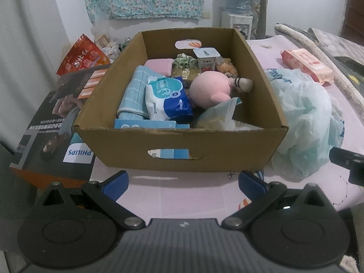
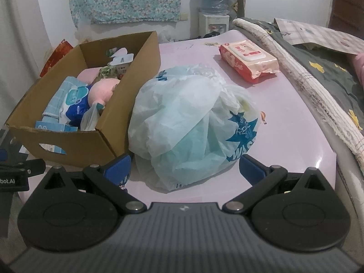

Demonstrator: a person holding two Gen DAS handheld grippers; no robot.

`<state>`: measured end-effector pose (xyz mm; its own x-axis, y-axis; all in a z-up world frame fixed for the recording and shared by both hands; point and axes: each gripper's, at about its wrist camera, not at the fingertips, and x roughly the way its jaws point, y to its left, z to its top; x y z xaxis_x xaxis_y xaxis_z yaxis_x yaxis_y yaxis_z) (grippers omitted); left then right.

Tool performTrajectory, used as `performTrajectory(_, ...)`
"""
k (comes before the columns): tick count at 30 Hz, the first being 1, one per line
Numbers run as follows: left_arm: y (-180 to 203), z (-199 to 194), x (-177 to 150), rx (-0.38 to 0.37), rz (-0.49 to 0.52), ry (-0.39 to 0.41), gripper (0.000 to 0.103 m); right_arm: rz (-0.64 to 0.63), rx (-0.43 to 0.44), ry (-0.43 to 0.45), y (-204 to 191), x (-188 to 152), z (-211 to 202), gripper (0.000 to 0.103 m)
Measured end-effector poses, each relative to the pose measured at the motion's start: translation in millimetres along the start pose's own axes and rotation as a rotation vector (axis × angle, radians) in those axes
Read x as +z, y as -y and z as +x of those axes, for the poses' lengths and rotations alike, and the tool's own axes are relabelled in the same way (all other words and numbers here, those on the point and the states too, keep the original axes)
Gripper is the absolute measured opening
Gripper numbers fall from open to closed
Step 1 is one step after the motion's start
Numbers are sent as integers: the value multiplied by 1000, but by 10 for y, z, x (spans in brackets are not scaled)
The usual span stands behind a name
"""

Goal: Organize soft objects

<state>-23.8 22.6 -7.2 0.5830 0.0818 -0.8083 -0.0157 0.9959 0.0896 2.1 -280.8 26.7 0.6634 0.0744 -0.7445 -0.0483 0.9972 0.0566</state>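
Presently the right tool [image 2: 184,166] stands with its blue-padded fingers spread wide and empty, aimed at the crumpled pale-green plastic bag with blue print [image 2: 193,125], which lies on the pink table [image 2: 295,136] just beside the right wall of the open brown cardboard box [image 2: 91,145]. The near edge of the bag sits between the two fingers but is not pinched.

The left tool [image 1: 183,180] is likewise open and holds nothing; it faces the front wall of the box from a short way back. The box already carries a round pink plush toy [image 1: 209,88], a blue-and-white tissue pack [image 1: 168,100], a folded light-blue checked cloth [image 1: 134,86] and other small goods.

Judgement: the step in hand is the pickup of the bag for transfer into the box. Recommendations:
- Close on a gathered fold near the top of the bag, not on the thin skirt at the table; loose film is likely to slip or trail.
- Lift clear of the box wall before crossing over it, since the bag touches or nearly touches that wall.
- Steady the box with the left tool if it shifts.
- Set the bag toward the front right corner, where some room appears to remain.

The red-and-pink pack of wet wipes [image 2: 249,60] lies farther back on the table, well apart from the box, and remains to be dealt with.
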Motion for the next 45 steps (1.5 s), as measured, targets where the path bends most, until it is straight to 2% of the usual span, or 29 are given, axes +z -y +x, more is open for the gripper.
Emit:
performTrajectory(15,-59,165,-7,-1,-27,-65,103,-59,30,-62,-192,22,185,102)
performTrajectory(45,-108,204,84,4,-19,-46,103,-58,13,-63,-191,112,246,102)
